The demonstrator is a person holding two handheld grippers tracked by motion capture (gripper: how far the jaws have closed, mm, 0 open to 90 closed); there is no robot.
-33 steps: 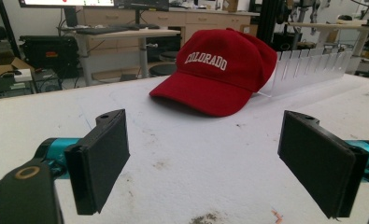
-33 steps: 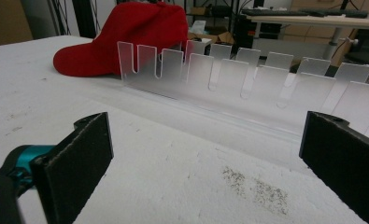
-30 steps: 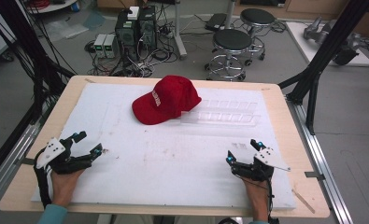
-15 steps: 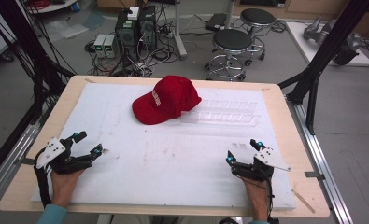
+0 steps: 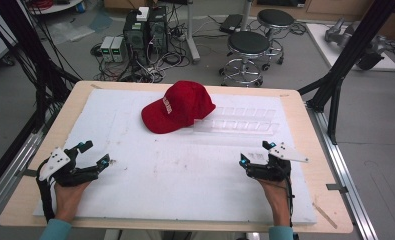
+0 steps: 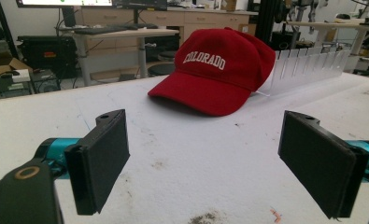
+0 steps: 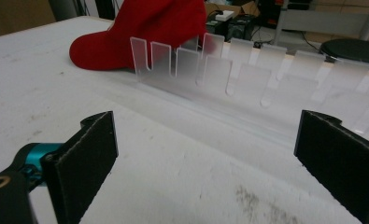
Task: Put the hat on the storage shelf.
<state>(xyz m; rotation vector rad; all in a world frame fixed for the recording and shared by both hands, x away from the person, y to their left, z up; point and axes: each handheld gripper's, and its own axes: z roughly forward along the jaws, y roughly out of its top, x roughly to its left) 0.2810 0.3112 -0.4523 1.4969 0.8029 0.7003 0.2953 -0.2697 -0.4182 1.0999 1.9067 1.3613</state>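
Red cap crown-up against clear rack

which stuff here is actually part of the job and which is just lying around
In the job:
- red cotton baseball cap
- clear slotted acrylic rack
- left gripper, open
- right gripper, open

Lying about:
- two round black stools on the floor
- black computer towers with cables

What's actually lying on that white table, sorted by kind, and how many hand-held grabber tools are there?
Red cap: 1
Clear slotted plastic rack: 1
Hand-held grippers: 2, the left gripper and the right gripper, both with jaws wide apart and holding nothing
Total: 4
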